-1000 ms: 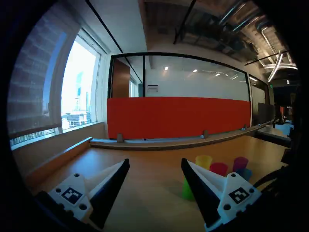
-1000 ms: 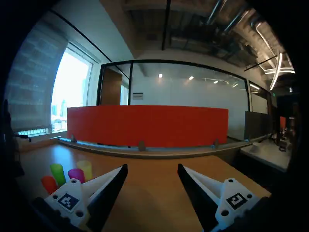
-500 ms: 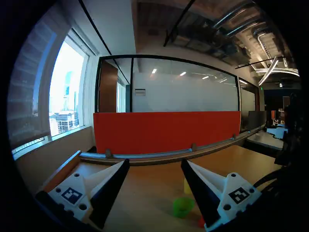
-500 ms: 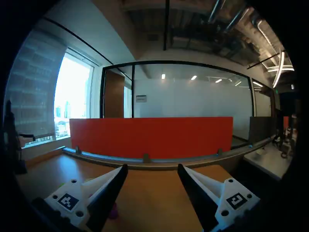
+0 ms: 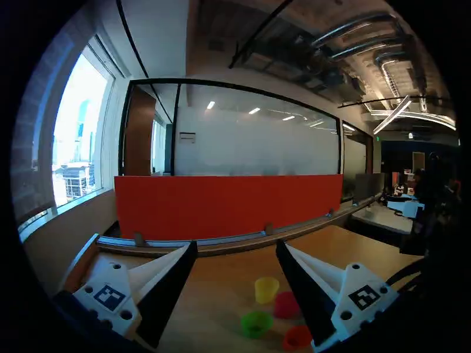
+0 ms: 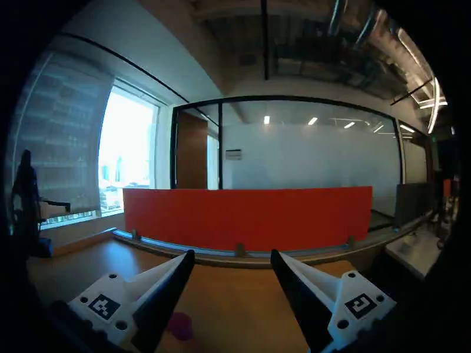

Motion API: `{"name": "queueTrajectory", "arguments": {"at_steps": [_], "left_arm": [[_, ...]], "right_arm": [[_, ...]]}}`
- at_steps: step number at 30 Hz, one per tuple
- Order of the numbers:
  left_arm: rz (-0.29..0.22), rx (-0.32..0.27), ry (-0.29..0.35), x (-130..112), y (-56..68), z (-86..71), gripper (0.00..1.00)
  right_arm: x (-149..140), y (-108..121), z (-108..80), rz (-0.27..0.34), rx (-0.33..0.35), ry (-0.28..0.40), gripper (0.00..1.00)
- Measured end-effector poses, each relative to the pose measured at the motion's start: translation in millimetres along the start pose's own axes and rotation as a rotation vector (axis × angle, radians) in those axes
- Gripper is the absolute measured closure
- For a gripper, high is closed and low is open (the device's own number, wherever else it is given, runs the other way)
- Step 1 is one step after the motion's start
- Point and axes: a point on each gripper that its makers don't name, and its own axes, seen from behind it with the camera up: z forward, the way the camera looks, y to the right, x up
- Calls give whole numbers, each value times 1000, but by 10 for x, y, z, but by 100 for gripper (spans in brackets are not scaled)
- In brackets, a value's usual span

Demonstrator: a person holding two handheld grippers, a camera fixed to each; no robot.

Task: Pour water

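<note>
Left gripper [image 5: 235,250] and right gripper [image 6: 231,256] hover spread and empty over a desk [image 5: 221,294], cups [image 5: 266,289] at lower centre, likely lining up a grasp.

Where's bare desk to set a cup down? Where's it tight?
Crowded: yellow plastic cup, pink cup, green cup, orange cup clustered, left gripper view. Free: wooden desk between them and the orange divider panel; also desk right of the purple cup, right gripper view.
</note>
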Motion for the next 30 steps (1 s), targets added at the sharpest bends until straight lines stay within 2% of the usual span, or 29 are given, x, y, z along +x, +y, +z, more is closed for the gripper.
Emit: {"name": "queueTrajectory", "arguments": {"at_steps": [5, 15, 18, 24, 27, 30], "left_arm": [[-15, -80, -3, 28, 136, 14, 1], [-14, -281, -45, -39, 489, -76, 1], [-46, -327, -45, -45, 568, -80, 1], [-98, -404, -50, -49, 632, -59, 1], [-88, -420, -57, -69, 613, -32, 1], [-55, -427, -71, -137, 585, 1, 1]], "right_arm": [[35, -244, -21, 6, 127, -12, 0], [111, -937, -199, 16, 441, -38, 0], [83, -1062, -236, 18, 498, -61, 0], [32, -1169, -224, -4, 537, -87, 0], [-14, -1223, -220, -28, 553, -105, 0], [-86, -1288, -221, -45, 574, -131, 0]]}}
